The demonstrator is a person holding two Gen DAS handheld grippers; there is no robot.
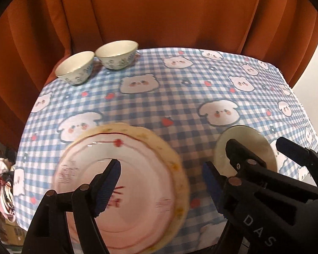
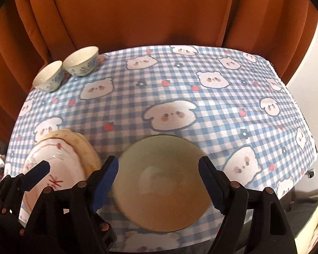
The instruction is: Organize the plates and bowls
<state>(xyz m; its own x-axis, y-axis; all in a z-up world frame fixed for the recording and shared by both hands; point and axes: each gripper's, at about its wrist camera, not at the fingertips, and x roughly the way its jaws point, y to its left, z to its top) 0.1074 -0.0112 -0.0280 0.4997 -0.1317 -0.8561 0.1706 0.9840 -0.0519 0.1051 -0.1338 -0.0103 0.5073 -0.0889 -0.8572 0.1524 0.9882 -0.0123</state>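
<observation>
Taking the pink plate (image 1: 120, 182) as the landmark: it lies on top of a yellow-rimmed plate (image 1: 178, 165), the two making a stack near the front edge of the tabletop (image 1: 180, 97). The stack is offset, with the lower plate's rim showing out to the right and behind.

The left gripper (image 1: 161, 188) hovers over this stack with its jaws wide and nothing between the pads; one blue pad sits above the pink plate's middle, the other beyond the stack's right rim. If it dropped or swung now, a pad could catch the upper plate's rim and slide it further off the lower one, and a glazed plate would slip easily.

To the right of the pink plate, well clear of it, stands a plain cream bowl (image 2: 161, 182). The right gripper (image 2: 159, 182) is above it, jaws wide and straddling the bowl without pressing on it. The bowl looks close to the tabletop's front edge, though blur makes that hard to judge; a nudge toward the person might tip it off.

Far behind the pink plate and slightly to its left, at the back corner, stand the floral bowls: the left floral bowl (image 1: 75, 67) and the right floral bowl (image 1: 116, 55), just beside each other. A careless reach could knock them against the orange curtain (image 1: 159, 10).

Count: two plates, three bowls, two grippers.
</observation>
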